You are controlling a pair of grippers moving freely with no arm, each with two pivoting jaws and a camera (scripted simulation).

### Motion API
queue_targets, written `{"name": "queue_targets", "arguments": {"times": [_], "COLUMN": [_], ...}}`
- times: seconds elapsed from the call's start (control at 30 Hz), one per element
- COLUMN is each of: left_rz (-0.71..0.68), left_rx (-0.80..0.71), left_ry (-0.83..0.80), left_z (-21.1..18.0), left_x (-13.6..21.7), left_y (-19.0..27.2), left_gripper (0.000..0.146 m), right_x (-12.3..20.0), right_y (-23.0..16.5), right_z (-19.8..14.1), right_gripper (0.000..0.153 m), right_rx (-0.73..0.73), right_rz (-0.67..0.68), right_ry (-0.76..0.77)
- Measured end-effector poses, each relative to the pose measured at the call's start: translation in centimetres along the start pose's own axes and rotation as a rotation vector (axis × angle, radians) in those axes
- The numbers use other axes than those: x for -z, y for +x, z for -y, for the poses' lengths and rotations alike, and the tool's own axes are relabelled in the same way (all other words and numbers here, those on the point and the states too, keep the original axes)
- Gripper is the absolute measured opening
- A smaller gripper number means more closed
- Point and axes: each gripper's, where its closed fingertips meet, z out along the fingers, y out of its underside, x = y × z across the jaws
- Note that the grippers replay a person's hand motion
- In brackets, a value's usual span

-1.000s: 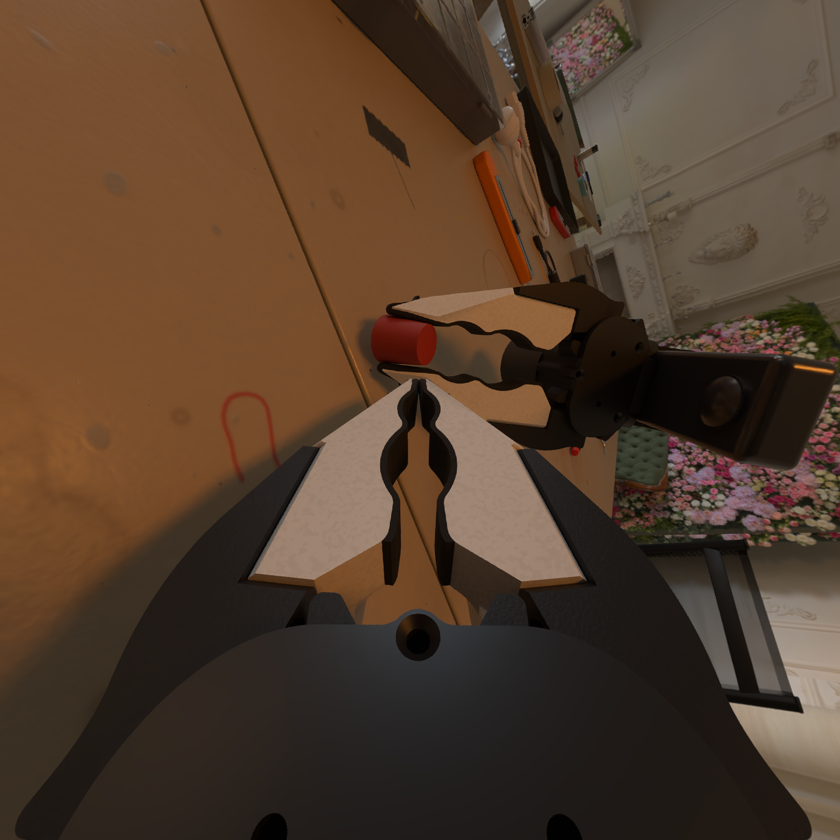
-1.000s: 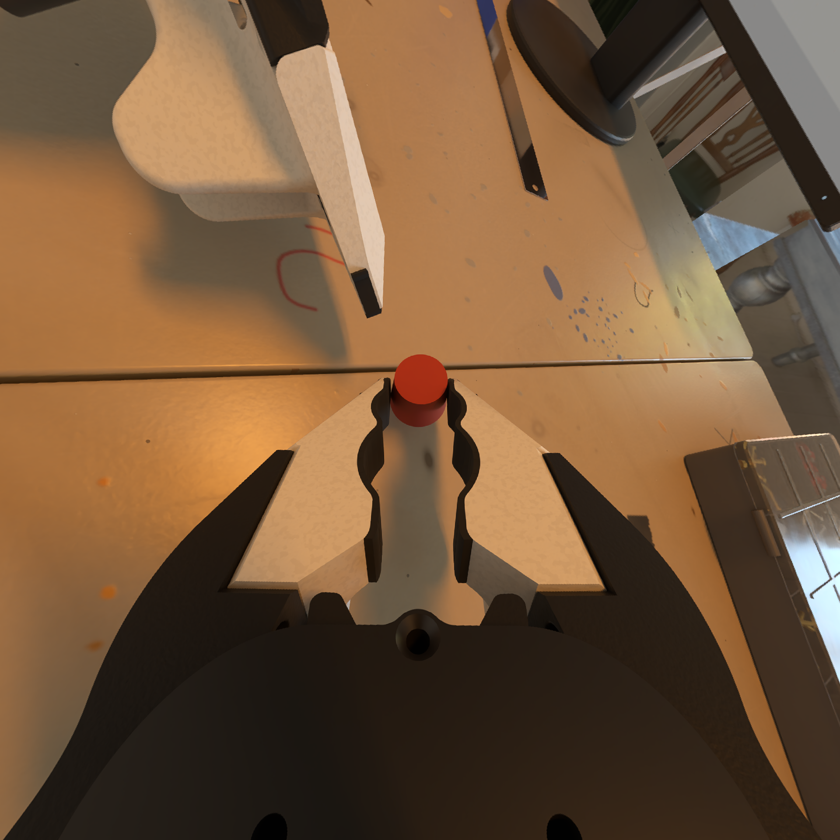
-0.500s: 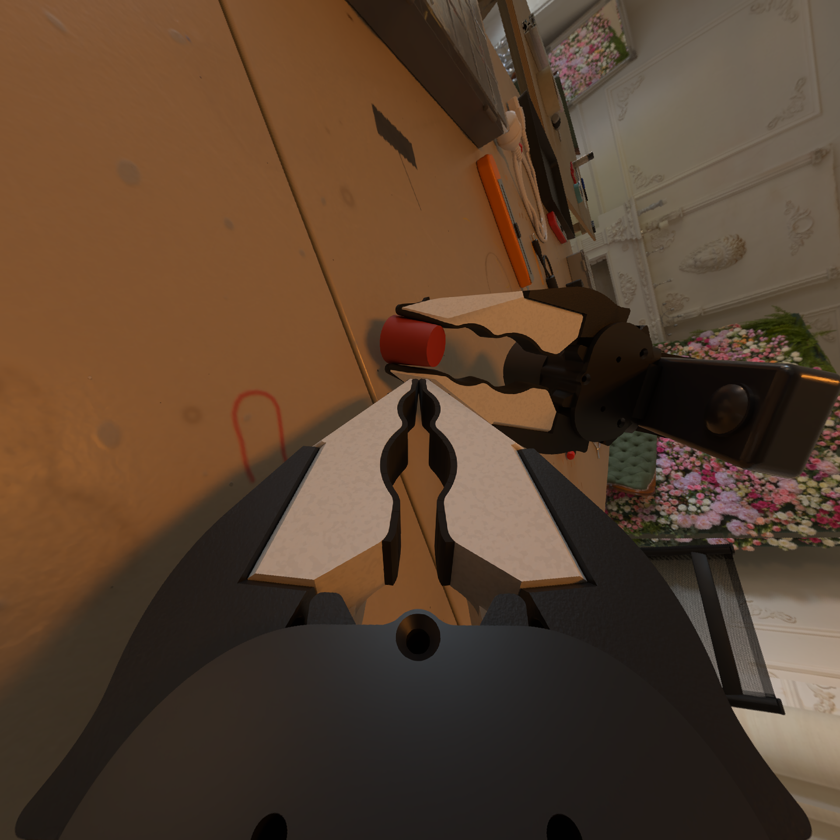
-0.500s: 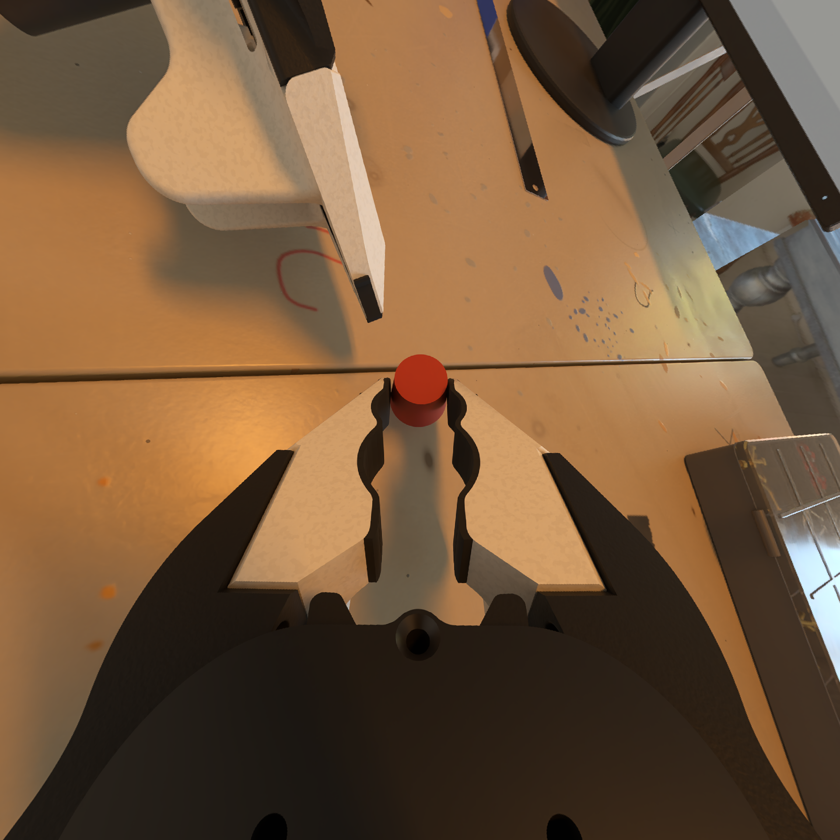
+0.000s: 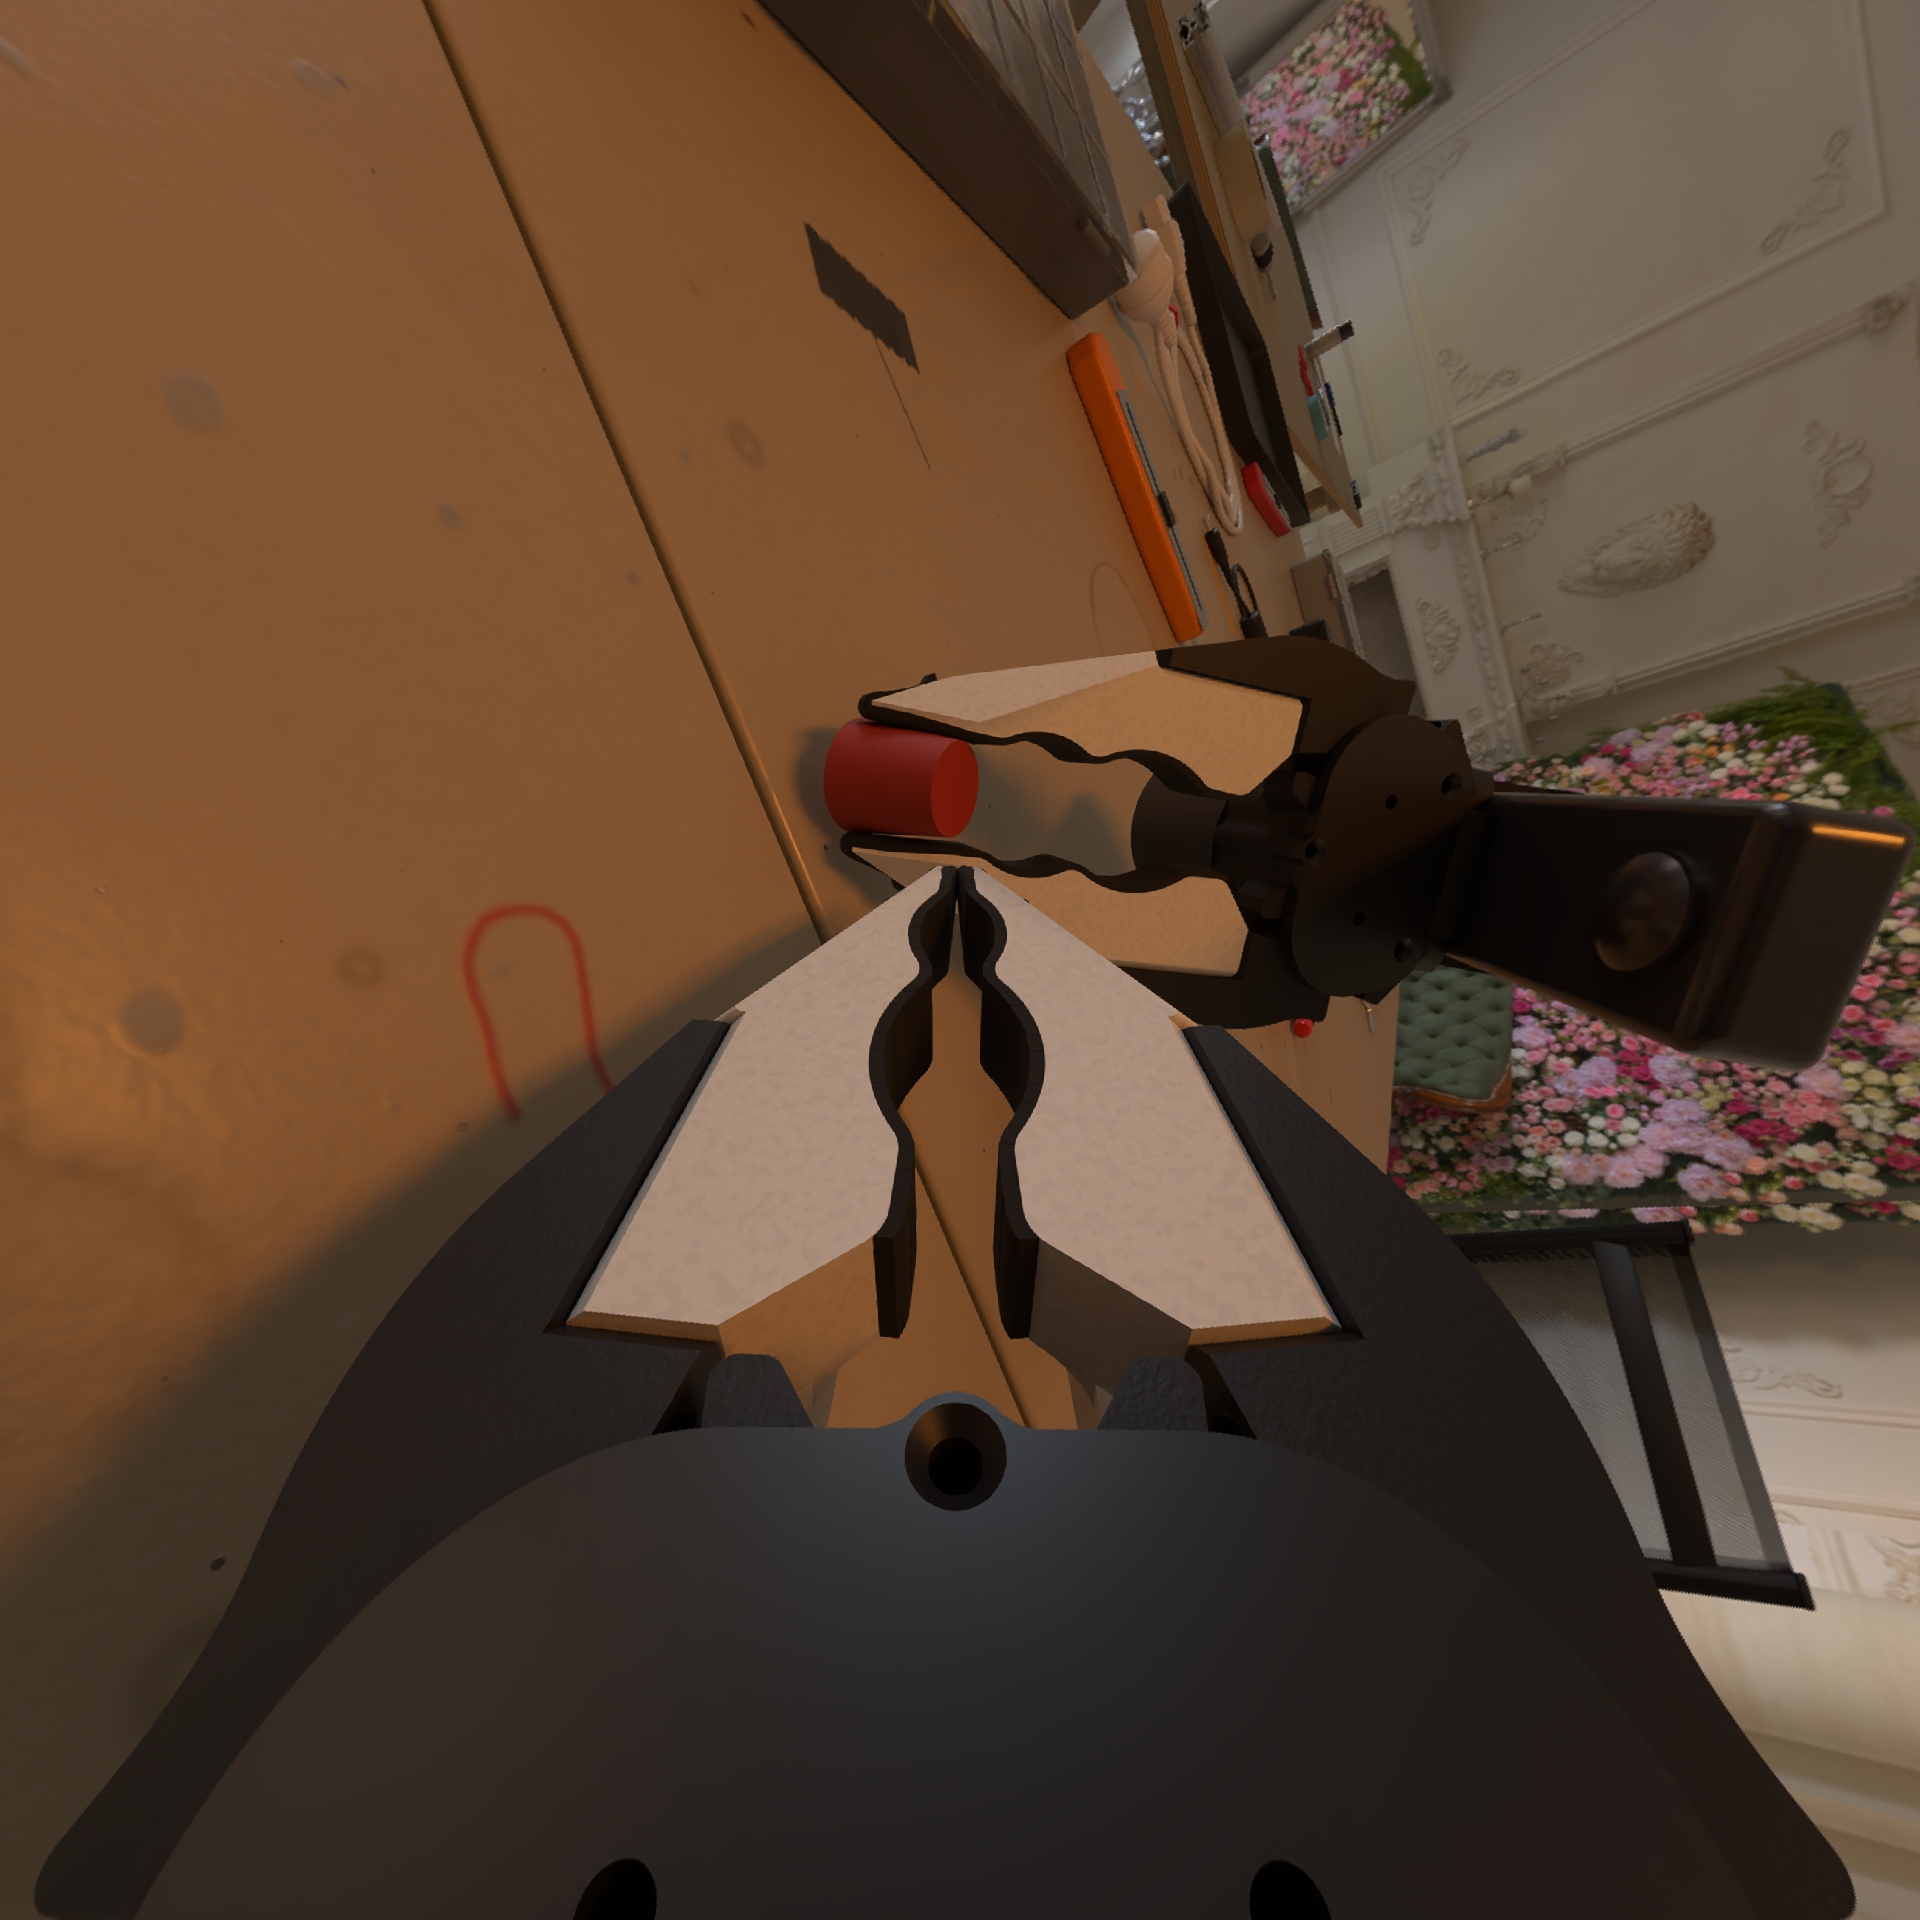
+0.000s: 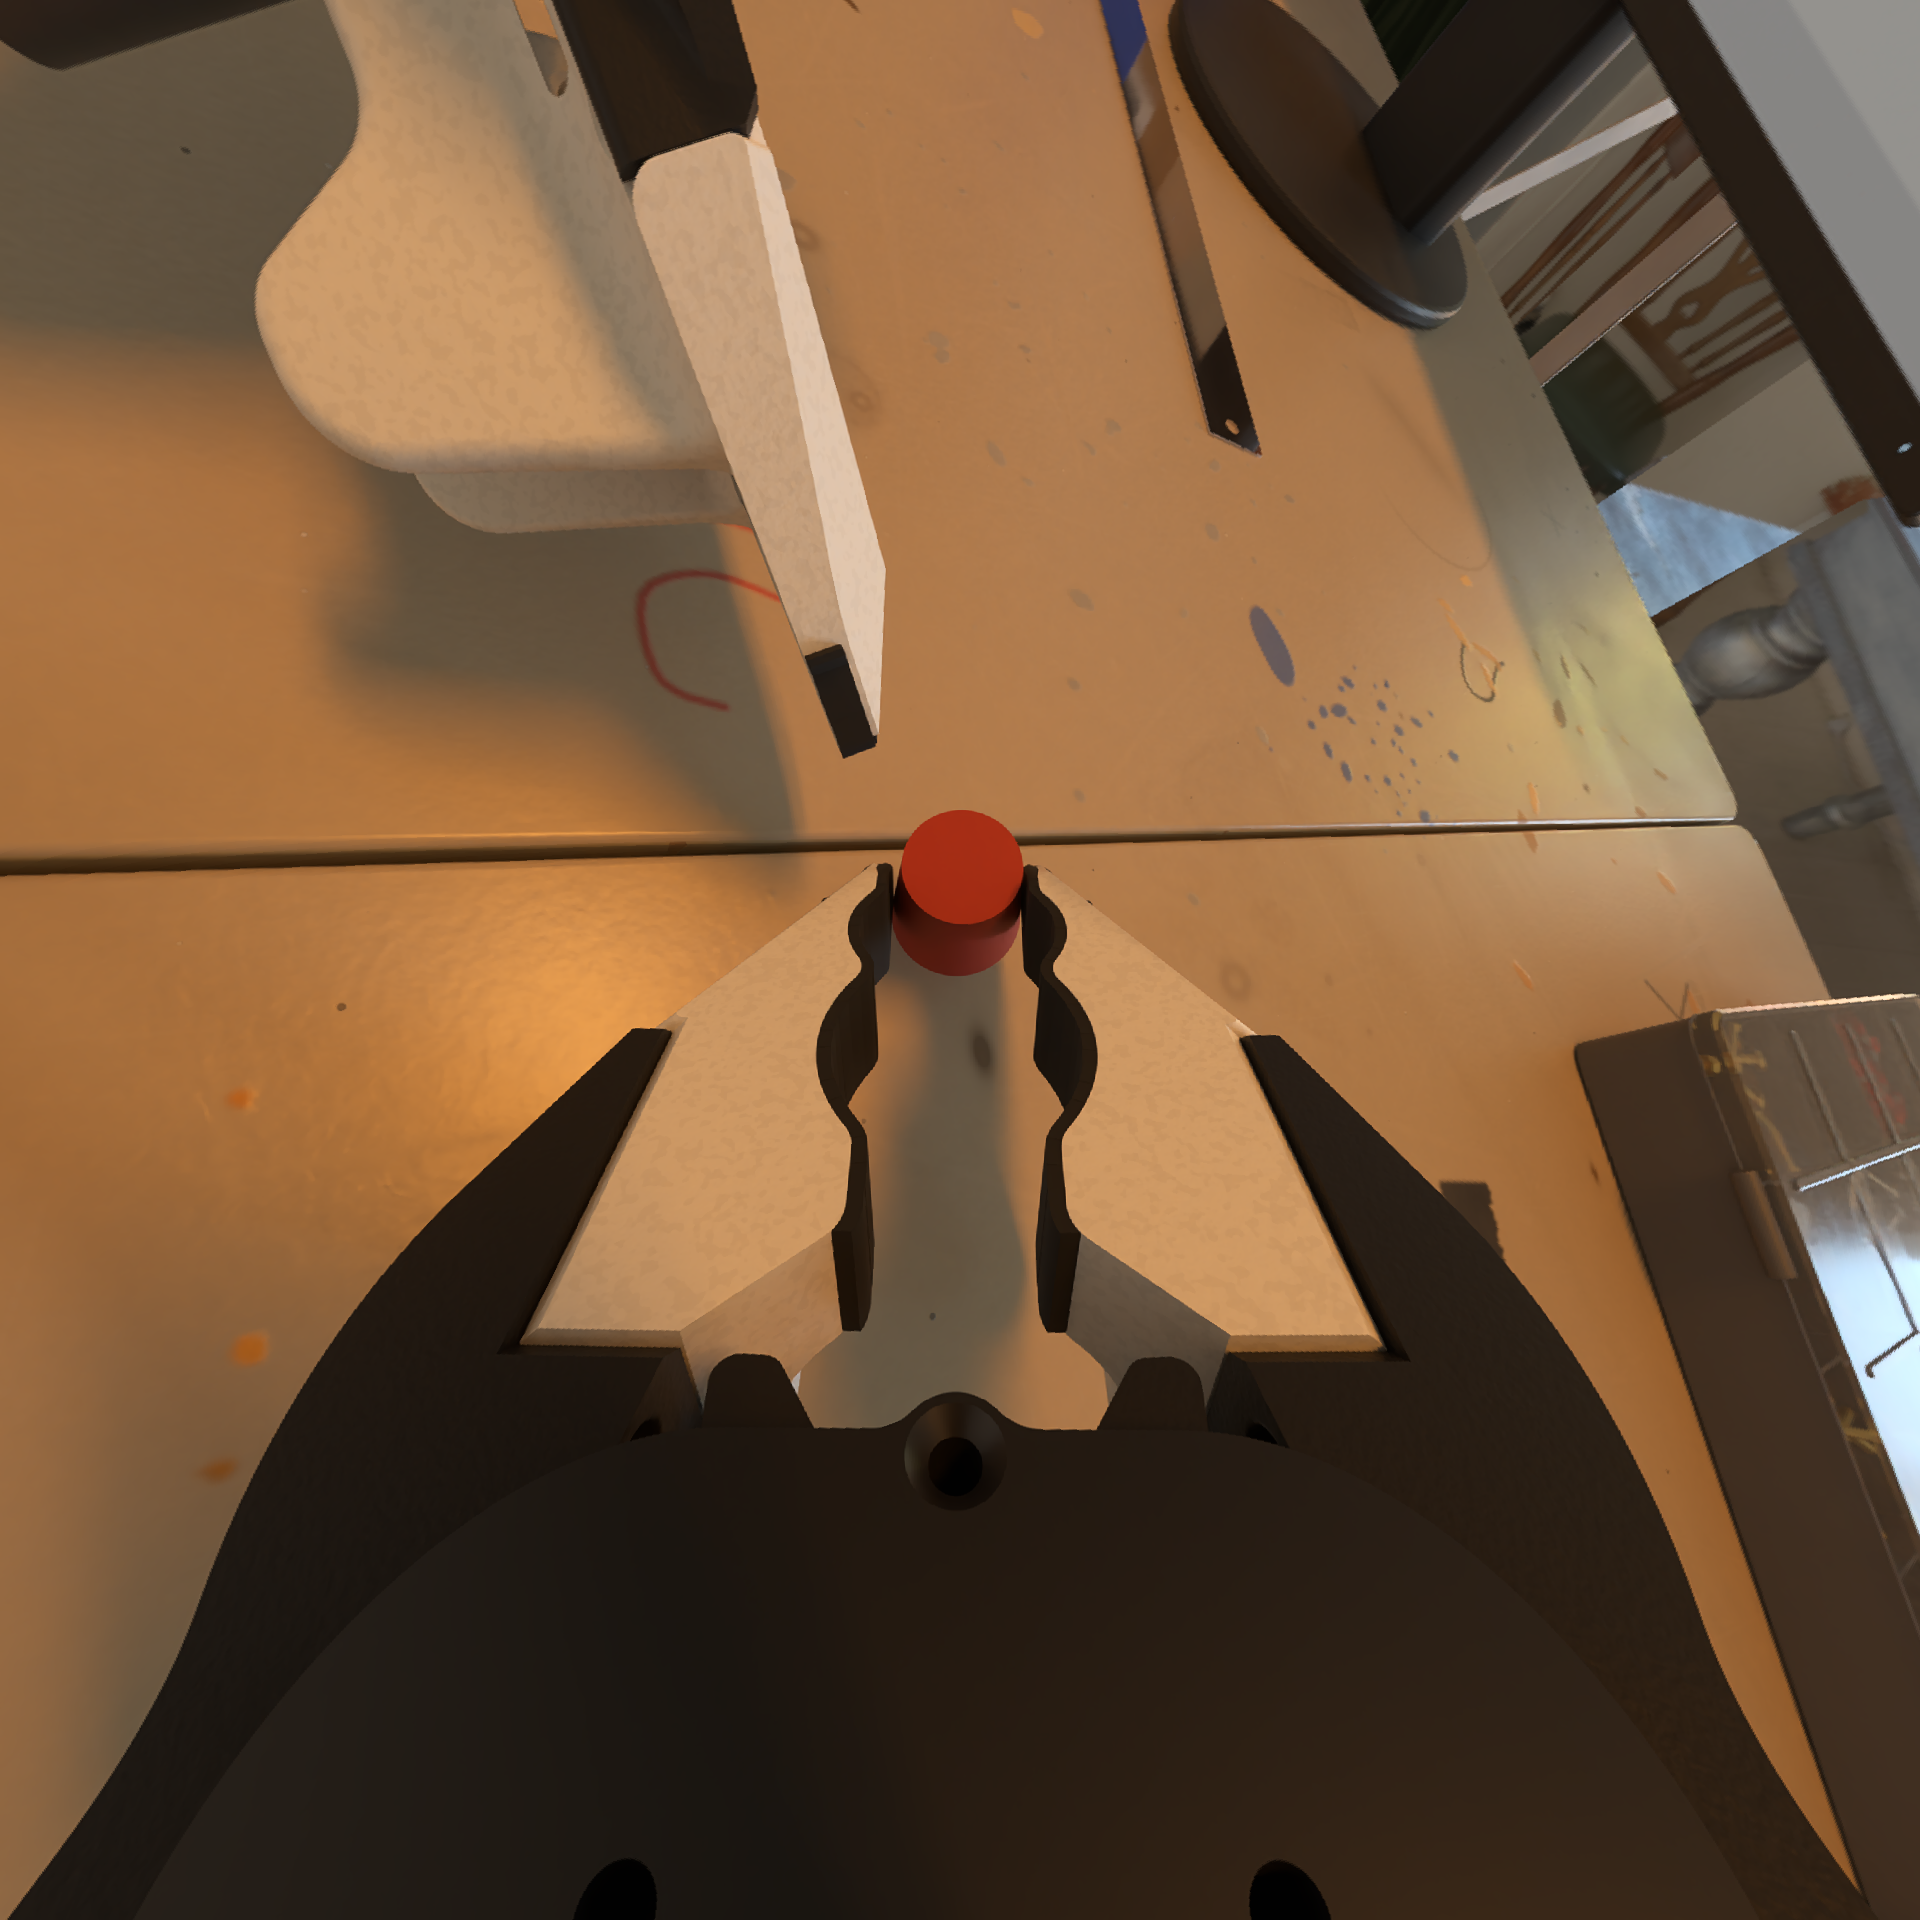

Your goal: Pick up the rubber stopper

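Note:
The red rubber stopper (image 6: 958, 878) is a short cylinder standing at the seam between two boards of the wooden table (image 6: 416, 1039). My right gripper (image 6: 957, 896) is shut on it, one fingertip on each side. In the left wrist view the stopper (image 5: 899, 779) sits in the right gripper's (image 5: 860, 774) tips, its far end at the table surface. My left gripper (image 5: 954, 881) is shut and empty, its tips just beside the right gripper's lower finger. It also shows in the right wrist view (image 6: 847, 717), hanging beyond the stopper.
A dark case (image 6: 1766, 1299) lies at the right. A metal ruler (image 6: 1195, 291) and a round black base (image 6: 1320, 177) lie beyond. An orange tool (image 5: 1138, 488) and a white rope (image 5: 1195, 395) lie farther along the table. A red scribble (image 5: 525, 997) marks the wood.
The right gripper stays shut on the stopper in the same place. The left gripper has shifted slightly nearer to the stopper.

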Motion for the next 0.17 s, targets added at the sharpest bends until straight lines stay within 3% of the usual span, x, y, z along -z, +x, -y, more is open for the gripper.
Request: {"name": "queue_targets", "arguments": {"times": [0.17], "left_rz": [0.015], "left_rx": [-0.031], "left_ry": [-0.007], "left_z": [-0.04], "left_x": [-0.2], "left_y": [0.14], "left_gripper": [0.0], "right_x": [-0.1], "right_y": [-0.02], "right_z": [-0.12], "right_gripper": [0.024], "right_rx": [-0.031], "right_rz": [0.029], "right_ry": [-0.009]}}
